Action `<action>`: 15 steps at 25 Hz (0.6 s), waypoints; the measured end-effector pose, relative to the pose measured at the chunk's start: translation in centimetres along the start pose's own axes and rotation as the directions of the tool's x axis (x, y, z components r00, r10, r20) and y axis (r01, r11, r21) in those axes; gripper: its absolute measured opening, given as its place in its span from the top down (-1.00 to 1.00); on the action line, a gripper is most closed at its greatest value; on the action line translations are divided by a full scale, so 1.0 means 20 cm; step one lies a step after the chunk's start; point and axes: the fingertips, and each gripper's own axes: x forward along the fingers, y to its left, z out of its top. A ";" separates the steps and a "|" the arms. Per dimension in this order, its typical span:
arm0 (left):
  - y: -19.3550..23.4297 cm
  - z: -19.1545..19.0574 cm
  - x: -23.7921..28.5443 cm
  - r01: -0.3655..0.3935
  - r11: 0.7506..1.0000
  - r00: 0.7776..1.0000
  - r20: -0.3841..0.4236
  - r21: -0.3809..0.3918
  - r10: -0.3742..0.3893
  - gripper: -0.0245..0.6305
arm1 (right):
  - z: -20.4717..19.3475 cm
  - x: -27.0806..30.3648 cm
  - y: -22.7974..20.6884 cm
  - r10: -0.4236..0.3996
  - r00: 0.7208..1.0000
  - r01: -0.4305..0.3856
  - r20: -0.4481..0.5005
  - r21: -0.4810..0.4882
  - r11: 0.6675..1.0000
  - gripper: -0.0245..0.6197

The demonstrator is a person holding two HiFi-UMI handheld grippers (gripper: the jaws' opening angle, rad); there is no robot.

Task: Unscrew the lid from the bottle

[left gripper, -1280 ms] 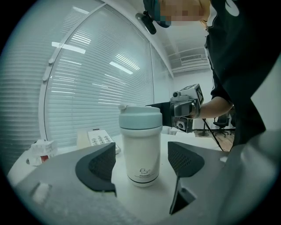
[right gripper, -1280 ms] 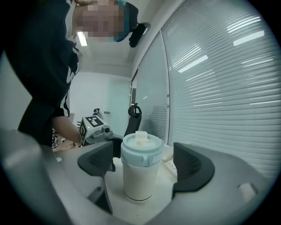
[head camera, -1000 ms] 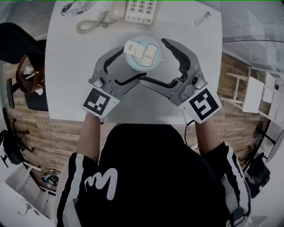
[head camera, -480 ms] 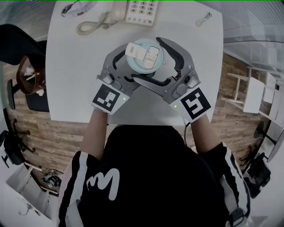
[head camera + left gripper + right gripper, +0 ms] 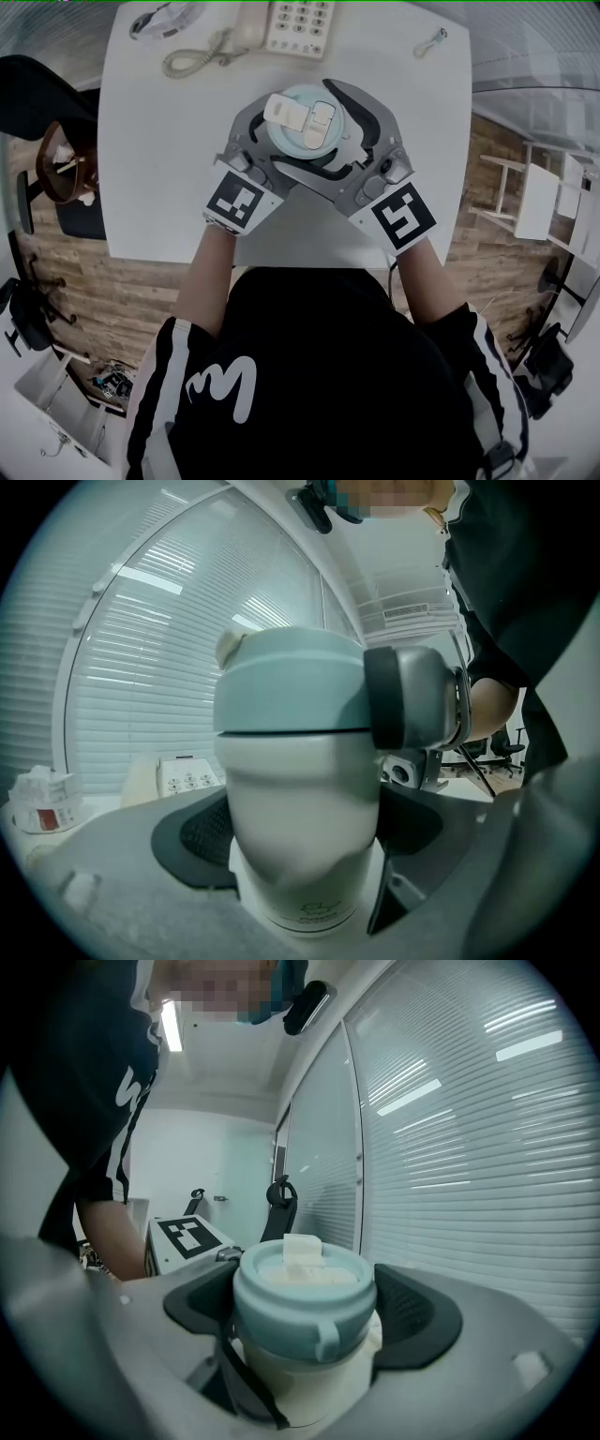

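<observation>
While I am watching these feeds from afar, the bottle point(image 5: 300, 808) is standing upright near the middle of the white worktop point(image 5: 150, 159), and its pale blue-green lid point(image 5: 302, 131) is sitting on top with a cream flip tab point(image 5: 284, 105) lying across it. Both tools are reaching in level from the near edge and crossing each other under the lid, each showing its marker cube point(image 5: 244, 202) towards the head camera. The left tool point(image 5: 286, 141) is working low: its jaws have just been opening further and are now standing very wide, with the cream body of the bottle filling the space between them and a dark pad showing on either side of it (I am reading this as an open tool around the bottle, not a grip). The right tool point(image 5: 309, 129) is working higher, at lid level; its jaws are likewise standing wide apart with the lid between them, the pads just beside the rim. In the left gripper view one grey jaw of the right tool is sitting right against the side of the lid. At the far edge of the worktop a pale telephone point(image 5: 295, 23) is lying with its coiled cord point(image 5: 197, 52) trailing to the left, well apart from the bottle. White slatted blinds point(image 5: 469, 1147) are filling the background of both gripper views.
</observation>
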 end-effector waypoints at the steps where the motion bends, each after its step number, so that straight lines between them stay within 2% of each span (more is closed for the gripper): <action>1: 0.00 0.00 0.01 0.002 1.000 1.000 -0.001 -0.002 -0.002 -0.38 | 0.00 0.01 0.00 -0.003 1.000 0.003 0.001 -0.001 1.000 -0.41; 15: 0.01 0.01 0.04 0.023 1.000 1.000 -0.007 -0.008 -0.023 -0.41 | 0.01 0.01 -0.03 -0.039 0.999 0.038 0.011 0.045 0.998 -0.45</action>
